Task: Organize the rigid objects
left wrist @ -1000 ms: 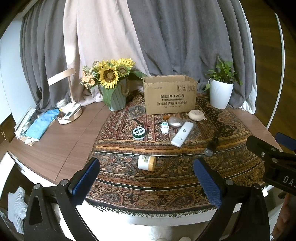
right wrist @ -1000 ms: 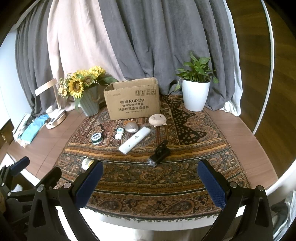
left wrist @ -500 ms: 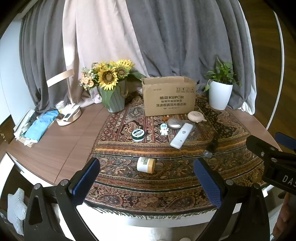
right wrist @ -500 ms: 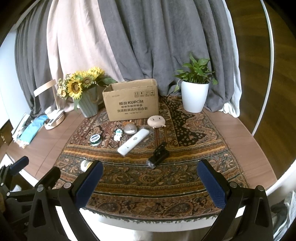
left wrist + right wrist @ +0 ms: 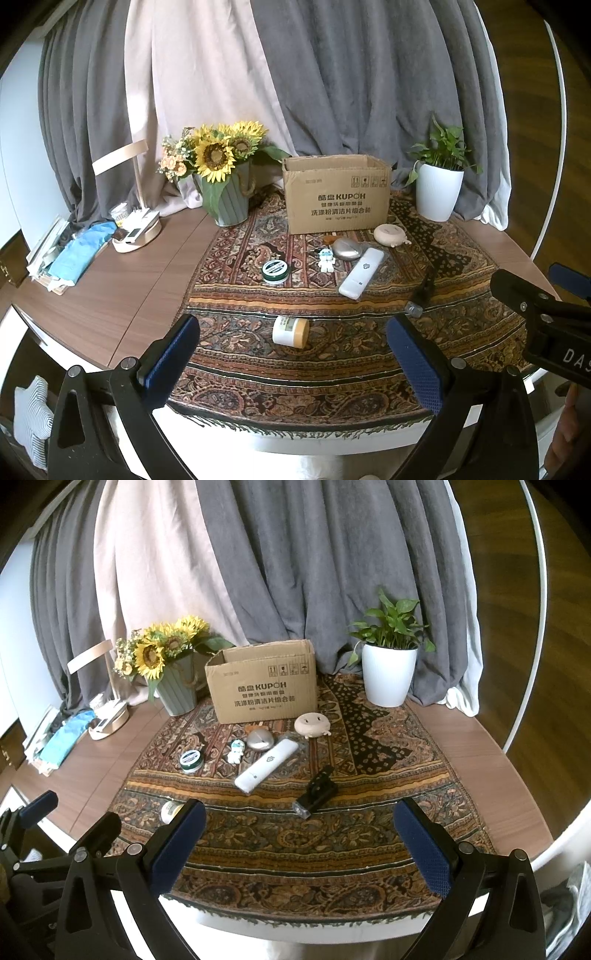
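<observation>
An open cardboard box [image 5: 337, 197] stands at the back of a patterned rug [image 5: 332, 354]. In front of it lie a beige round case [image 5: 389, 235], a silver oval [image 5: 346, 249], a small white figurine [image 5: 326, 260], a green tin [image 5: 275, 270], a white remote [image 5: 361, 273], a black flashlight [image 5: 315, 793] and a tipped cream jar [image 5: 290, 331]. My left gripper [image 5: 291, 354] is open and empty above the rug's near edge, just short of the jar. My right gripper [image 5: 299, 840] is open and empty, near the flashlight.
A sunflower vase [image 5: 225, 197] stands left of the box and a white potted plant [image 5: 439, 190] to its right. A lamp base [image 5: 136, 232], blue cloth [image 5: 83, 251] and papers lie at the table's left. Curtains hang behind.
Both grippers have drifted slightly back and up from the table, so the objects sit a little higher and farther in view. Nothing on the rug has moved.
</observation>
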A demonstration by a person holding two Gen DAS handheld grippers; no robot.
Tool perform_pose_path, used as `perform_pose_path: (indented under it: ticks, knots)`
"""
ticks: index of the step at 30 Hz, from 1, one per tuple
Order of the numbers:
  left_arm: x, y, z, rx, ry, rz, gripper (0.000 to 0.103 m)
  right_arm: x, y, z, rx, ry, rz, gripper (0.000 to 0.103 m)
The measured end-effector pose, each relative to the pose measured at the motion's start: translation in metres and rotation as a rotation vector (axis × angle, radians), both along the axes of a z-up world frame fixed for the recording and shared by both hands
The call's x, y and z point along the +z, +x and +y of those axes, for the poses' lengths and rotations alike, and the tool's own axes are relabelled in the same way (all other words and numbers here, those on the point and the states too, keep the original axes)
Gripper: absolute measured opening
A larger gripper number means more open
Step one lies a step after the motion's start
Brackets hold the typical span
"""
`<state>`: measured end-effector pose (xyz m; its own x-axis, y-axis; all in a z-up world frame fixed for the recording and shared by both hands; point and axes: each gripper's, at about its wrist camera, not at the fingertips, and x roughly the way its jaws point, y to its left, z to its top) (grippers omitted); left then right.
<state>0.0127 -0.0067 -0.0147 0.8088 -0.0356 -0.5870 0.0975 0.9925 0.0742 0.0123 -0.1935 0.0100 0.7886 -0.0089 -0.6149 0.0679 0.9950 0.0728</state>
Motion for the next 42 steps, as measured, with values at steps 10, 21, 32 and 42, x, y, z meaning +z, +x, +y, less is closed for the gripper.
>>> perform_pose_path:
  ticks: [10, 21, 32, 42]
  knots:
    - [0.0, -0.001, 0.0, 0.0, -0.001, 0.0, 0.103, 0.0, 0.001, 0.0, 0.001, -0.001, -0.001, 0.103]
    - [-0.004, 0.001, 0.001, -0.002, -0.003, 0.005, 0.103, -0.002, 0.004, 0.001, 0.003, 0.005, 0.002, 0.103]
    - [-0.037, 0.016, 0.011, -0.019, 0.027, 0.022, 0.103, -0.03, 0.02, 0.01, 0.008, 0.034, 0.038, 0.103]
    - [-0.075, 0.054, 0.019, -0.033, 0.031, 0.065, 0.1, -0.065, 0.051, 0.017, -0.034, 0.032, 0.065, 0.103]
